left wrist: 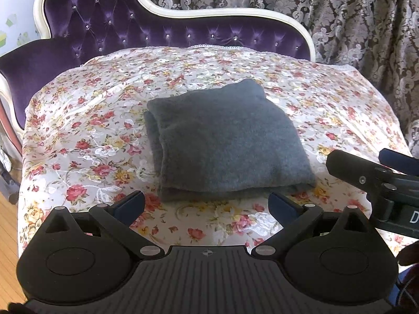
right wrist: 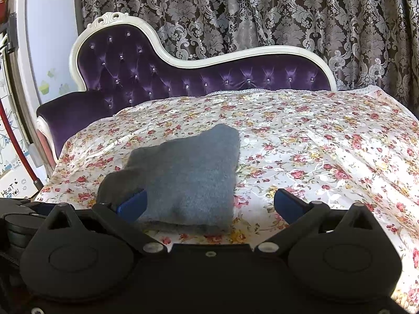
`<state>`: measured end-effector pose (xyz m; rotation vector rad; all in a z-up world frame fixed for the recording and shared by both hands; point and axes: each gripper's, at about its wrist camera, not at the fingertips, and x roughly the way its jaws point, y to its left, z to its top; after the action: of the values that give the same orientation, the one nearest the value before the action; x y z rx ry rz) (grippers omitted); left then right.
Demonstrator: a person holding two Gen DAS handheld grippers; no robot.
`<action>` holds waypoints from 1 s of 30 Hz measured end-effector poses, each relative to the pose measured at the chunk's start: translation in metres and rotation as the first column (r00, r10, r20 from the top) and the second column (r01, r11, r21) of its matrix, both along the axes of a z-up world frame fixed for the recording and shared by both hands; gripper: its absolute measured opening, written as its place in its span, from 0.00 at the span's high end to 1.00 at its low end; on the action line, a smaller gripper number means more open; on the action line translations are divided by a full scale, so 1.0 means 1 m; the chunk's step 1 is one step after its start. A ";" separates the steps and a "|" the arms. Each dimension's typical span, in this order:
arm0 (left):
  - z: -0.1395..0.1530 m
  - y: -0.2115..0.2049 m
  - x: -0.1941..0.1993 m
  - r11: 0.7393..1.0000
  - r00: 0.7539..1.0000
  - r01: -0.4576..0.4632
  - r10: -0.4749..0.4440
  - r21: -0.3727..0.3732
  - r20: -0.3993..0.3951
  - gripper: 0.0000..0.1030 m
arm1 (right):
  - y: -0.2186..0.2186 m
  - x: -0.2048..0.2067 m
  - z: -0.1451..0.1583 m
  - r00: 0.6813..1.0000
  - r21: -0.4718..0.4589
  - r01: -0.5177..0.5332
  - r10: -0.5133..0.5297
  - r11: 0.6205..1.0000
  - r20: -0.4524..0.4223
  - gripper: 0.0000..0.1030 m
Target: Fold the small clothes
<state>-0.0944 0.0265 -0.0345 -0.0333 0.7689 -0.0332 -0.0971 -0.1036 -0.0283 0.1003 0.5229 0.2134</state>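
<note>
- The folded grey cloth [left wrist: 225,141] lies in the middle of the flowered cover [left wrist: 78,130].
- Your left hand-held gripper [left wrist: 207,204] is spread wide, just before the cloth.
- Your right hand-held gripper [right wrist: 209,205] is also spread, empty.

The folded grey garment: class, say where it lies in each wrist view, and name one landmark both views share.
Left wrist: folded grey garment sits centre, beyond the open hand-held gripper.
Right wrist: it lies left of centre, partly behind the left fingertip.
Shared landmark: purple tufted backrest.
</note>
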 end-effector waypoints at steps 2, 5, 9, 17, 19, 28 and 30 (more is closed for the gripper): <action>0.000 0.000 0.000 1.000 1.000 -0.001 0.001 0.002 0.001 0.01 | -0.001 0.000 0.000 1.000 0.000 0.000 0.000 1.000 0.001 0.00; 0.002 0.001 0.001 1.000 1.000 -0.012 0.012 0.005 0.009 0.01 | -0.001 0.001 0.001 1.000 0.000 0.006 -0.006 1.000 0.006 0.00; 0.005 0.006 0.002 0.999 0.999 -0.039 0.039 0.010 0.021 0.01 | -0.004 0.001 0.001 1.000 0.006 0.022 -0.022 1.000 0.010 0.00; 0.007 0.024 0.007 0.994 0.994 -0.104 0.104 0.023 0.034 0.01 | -0.007 0.002 -0.002 1.000 0.004 0.029 -0.029 1.000 -0.006 0.00; 0.007 0.027 0.007 0.994 0.993 -0.112 0.111 0.019 0.035 0.01 | -0.006 0.001 -0.003 1.000 0.000 0.028 -0.028 1.000 -0.011 0.00; 0.008 0.026 0.004 0.995 0.995 -0.094 0.093 0.016 0.031 0.01 | -0.007 0.001 -0.007 0.999 -0.004 0.025 -0.025 1.000 -0.031 0.00; 0.008 0.024 0.003 0.996 0.996 -0.085 0.084 0.017 0.031 0.01 | -0.007 0.002 -0.008 0.999 -0.006 0.025 -0.025 1.000 -0.036 0.00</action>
<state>-0.0911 0.0501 -0.0263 -0.0476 0.7363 0.0539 -0.0955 -0.1109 -0.0360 0.1054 0.5574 0.1861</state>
